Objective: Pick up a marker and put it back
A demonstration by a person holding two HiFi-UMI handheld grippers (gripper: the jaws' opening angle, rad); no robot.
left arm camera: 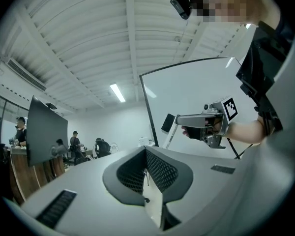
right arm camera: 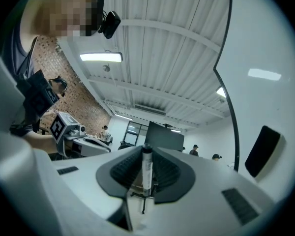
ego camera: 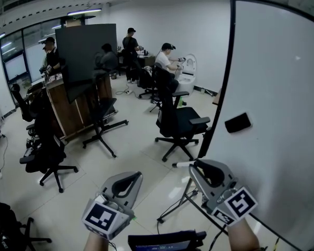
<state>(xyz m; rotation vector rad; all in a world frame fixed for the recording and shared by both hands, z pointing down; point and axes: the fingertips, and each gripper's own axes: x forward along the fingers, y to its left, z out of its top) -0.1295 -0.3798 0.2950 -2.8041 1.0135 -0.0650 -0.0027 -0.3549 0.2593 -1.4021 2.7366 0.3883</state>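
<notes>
My right gripper (ego camera: 196, 166) has its fingers pinching the marker (right arm camera: 147, 167), held crosswise between them and close to the whiteboard (ego camera: 282, 77), below the black eraser (ego camera: 237, 122). My left gripper (ego camera: 136, 175) hangs alongside, fingers pressed together on nothing.

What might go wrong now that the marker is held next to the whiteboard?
The right gripper pinches the marker only across its thin barrel, so it might pivot or slip out and fall to the floor. The whiteboard and its black eraser sit close by; a careless swing might bump them.
</notes>
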